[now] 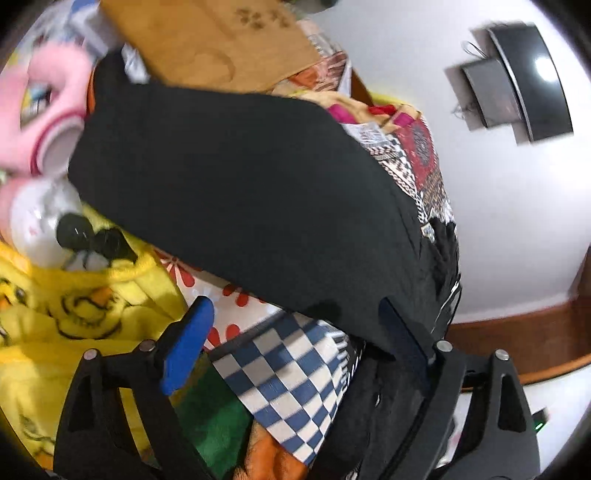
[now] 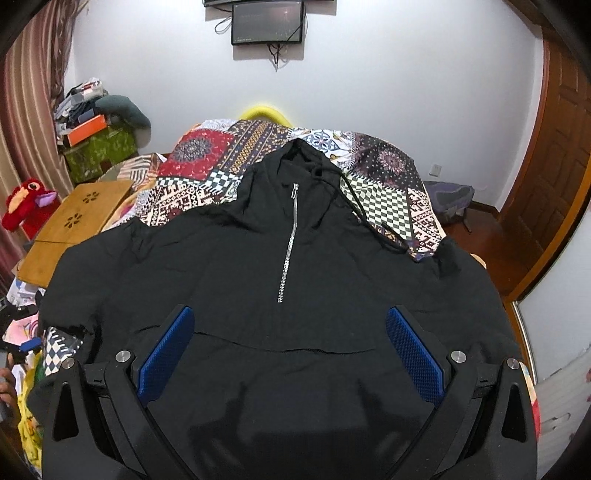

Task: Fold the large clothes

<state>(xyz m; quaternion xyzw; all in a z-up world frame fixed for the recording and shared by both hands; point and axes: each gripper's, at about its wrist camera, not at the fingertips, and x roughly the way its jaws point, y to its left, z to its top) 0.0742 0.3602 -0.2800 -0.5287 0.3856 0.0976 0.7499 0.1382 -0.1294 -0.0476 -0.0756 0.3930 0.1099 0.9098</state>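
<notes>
A black hoodie (image 2: 295, 258) with a silver half zip (image 2: 288, 240) lies front up on a patchwork bedspread (image 2: 207, 162), its hood toward the far wall. My right gripper (image 2: 290, 314) hovers open over the hoodie's lower front, blue pads (image 2: 166, 354) wide apart and nothing pinched. The left wrist view is tilted and blurred. There the hoodie (image 1: 240, 177) shows as a broad black sheet, and its lower edge runs between the fingers of my left gripper (image 1: 295, 304). That gripper stands open, its blue pad (image 1: 188, 343) clear of the cloth.
A wooden lap table (image 2: 74, 225) and a red plush toy (image 2: 26, 203) sit left of the bed. A yellow duck-print blanket (image 1: 74, 306) and pink plush (image 1: 44, 110) crowd the bed's left side. A wooden door (image 2: 546, 184) stands at right, and a screen (image 2: 267, 22) hangs on the wall.
</notes>
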